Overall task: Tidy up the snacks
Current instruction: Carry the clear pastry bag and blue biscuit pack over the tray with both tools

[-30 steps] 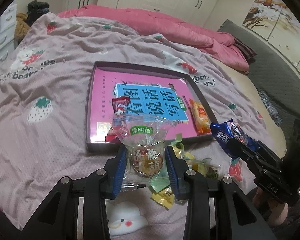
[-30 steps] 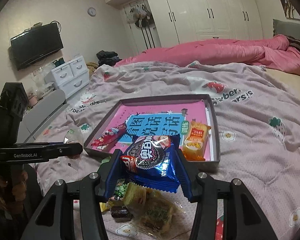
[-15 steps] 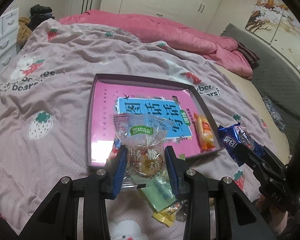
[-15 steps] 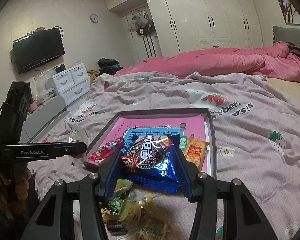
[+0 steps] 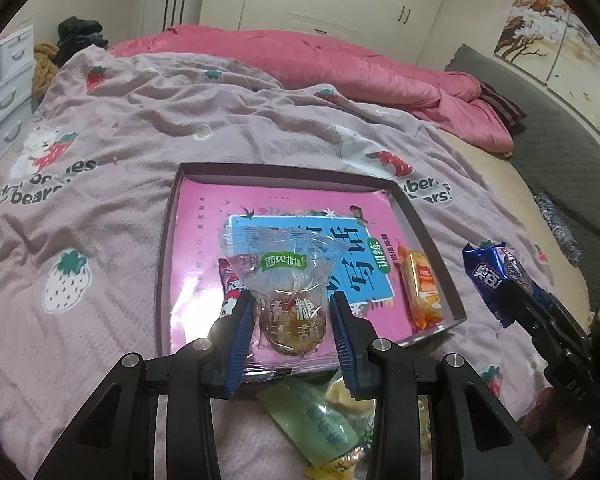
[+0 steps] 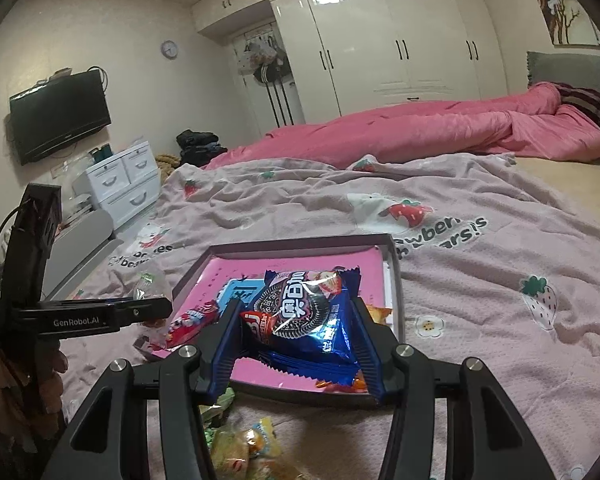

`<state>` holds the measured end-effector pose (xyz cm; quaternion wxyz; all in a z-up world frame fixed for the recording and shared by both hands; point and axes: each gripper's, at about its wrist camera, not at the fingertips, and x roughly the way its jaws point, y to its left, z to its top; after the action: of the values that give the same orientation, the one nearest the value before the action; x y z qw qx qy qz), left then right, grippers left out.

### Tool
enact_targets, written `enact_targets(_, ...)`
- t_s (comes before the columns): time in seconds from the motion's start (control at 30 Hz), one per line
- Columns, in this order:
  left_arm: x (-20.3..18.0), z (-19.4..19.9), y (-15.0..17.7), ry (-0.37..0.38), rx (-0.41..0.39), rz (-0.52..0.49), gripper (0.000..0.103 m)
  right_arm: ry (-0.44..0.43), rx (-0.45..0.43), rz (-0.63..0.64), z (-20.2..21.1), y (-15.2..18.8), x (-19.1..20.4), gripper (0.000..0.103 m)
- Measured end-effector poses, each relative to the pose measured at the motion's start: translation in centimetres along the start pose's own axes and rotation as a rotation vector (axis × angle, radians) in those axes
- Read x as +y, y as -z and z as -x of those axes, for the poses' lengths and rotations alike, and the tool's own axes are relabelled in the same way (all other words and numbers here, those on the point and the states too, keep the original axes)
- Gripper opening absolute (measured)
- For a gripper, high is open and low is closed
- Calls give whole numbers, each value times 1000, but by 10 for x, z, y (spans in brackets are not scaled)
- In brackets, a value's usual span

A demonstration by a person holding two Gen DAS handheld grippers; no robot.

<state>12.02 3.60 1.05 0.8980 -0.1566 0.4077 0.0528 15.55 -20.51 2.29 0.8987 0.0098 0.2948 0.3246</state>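
My left gripper is shut on a clear pastry packet with a green label, held above the near edge of a shallow dark tray lined pink. My right gripper is shut on a blue Oreo packet, held above the tray's near right corner. The Oreo packet also shows at the right of the left wrist view. In the tray lie an orange snack packet and a red packet. Loose snacks lie on the bed under both grippers.
The tray sits on a lilac strawberry-print bedspread. A pink quilt is bunched at the far side. White drawers and a wall TV stand at the left. A grey headboard runs along the right.
Both grippers have risen and moved forward over the tray's near edge, each keeping its packet. The loose snack pile has dropped lower in both views.
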Motion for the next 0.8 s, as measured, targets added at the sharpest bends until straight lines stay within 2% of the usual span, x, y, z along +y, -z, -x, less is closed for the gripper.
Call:
enact_targets(0.27,-8,-26,-8,0,18,-15,39,51,36,-60,-16,-1,-25,52)
enact_targets(0.43,-14,-45,-10,-1,43,-38,39,93,60,-54,-27,1,-31,52)
enact_targets(0.8,-13,-76,0,2,119,-64,39,62,134,11,-54,14,-15,52)
